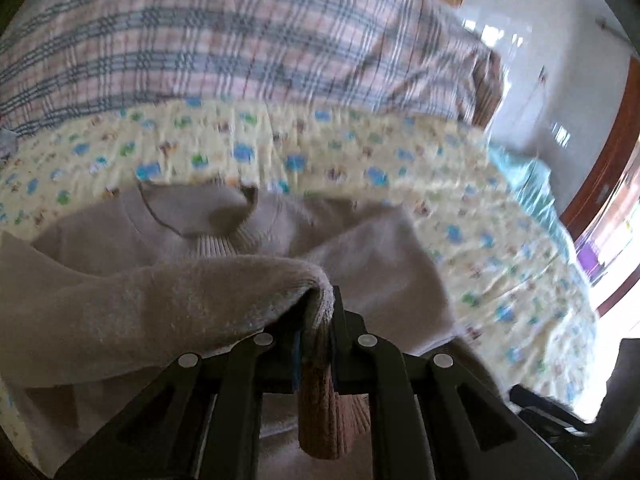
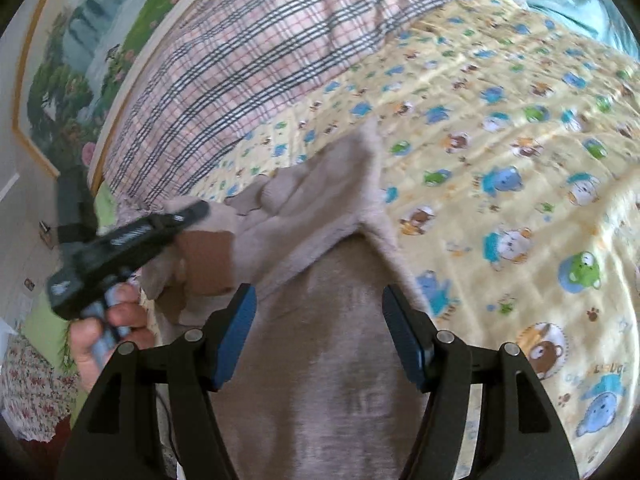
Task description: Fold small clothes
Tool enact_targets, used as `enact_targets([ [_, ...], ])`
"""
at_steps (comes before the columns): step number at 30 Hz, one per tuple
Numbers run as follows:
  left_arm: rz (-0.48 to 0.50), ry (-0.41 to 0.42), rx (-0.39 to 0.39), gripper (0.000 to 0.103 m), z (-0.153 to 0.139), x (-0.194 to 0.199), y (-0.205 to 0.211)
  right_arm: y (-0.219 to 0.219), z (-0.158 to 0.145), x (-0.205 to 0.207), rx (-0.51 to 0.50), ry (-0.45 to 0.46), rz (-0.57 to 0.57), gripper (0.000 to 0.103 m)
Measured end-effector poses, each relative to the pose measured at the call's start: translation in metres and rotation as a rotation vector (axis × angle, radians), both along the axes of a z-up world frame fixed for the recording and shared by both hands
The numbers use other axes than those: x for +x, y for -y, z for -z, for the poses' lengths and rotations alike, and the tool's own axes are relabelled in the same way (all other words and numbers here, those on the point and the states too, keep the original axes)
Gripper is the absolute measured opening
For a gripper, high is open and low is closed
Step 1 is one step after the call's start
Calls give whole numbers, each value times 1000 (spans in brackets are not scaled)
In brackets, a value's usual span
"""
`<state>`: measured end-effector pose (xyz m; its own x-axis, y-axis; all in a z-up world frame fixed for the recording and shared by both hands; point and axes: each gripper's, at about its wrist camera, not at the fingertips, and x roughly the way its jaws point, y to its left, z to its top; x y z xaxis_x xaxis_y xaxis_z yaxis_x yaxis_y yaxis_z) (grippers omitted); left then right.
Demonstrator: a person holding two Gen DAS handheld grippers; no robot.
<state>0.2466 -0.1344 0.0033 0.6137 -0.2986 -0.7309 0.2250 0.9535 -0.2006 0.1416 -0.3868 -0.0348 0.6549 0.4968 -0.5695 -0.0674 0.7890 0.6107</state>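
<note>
A small beige knit sweater lies on a yellow cartoon-print bedsheet. My left gripper is shut on a folded edge of the sweater with its ribbed cuff hanging below the jaws, and holds it lifted over the sweater's body. In the right wrist view the sweater spreads below my right gripper, which is open and empty just above the fabric. The left gripper shows there at the left, held by a hand, pinching the sweater's edge.
A plaid pink-and-grey quilt lies across the far side of the bed. A framed landscape picture hangs on the wall behind. A teal cloth lies at the bed's right edge. A floral fabric is at lower left.
</note>
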Motion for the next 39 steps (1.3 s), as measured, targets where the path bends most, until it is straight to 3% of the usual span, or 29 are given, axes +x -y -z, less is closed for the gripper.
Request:
enact_targets([
  [5, 43, -57, -26, 28, 15, -5, -11, -1, 8, 7, 9, -23, -5, 67],
  [7, 58, -60, -44, 43, 11, -20, -25, -5, 8, 8, 9, -23, -10, 67],
  [10, 58, -31, -54, 54, 1, -51, -51, -14, 5, 10, 3, -19, -27, 67],
  [14, -34, -41, -52, 56, 0, -86, -108, -32, -1, 14, -18, 2, -74, 67],
  [21, -374, -116, 32, 56, 22, -90, -224, -87, -3, 42, -98, 6, -200, 67],
  [25, -417, -125, 30, 56, 34, -74, -248, -125, 0, 63, -184, 5, -271, 67],
  [27, -434, -126, 66, 56, 41, -65, -250, -142, 5, 74, -261, -3, -304, 67],
  [29, -447, -132, 76, 56, 46, -56, -252, -157, 10, 84, -354, -20, -345, 41],
  [30, -459, -138, 77, 56, 48, -51, -254, -161, 11, 89, -385, -26, -368, 9],
  [33, -485, -129, 79, 55, 46, -44, -259, -150, -8, 99, -407, 6, -361, 9],
  [37, -483, -120, 78, 57, 45, -34, -260, -101, -63, 111, -440, 126, -219, 8],
  [39, -469, -117, 77, 57, 45, -34, -255, -81, -80, 116, -505, 168, -137, 8],
])
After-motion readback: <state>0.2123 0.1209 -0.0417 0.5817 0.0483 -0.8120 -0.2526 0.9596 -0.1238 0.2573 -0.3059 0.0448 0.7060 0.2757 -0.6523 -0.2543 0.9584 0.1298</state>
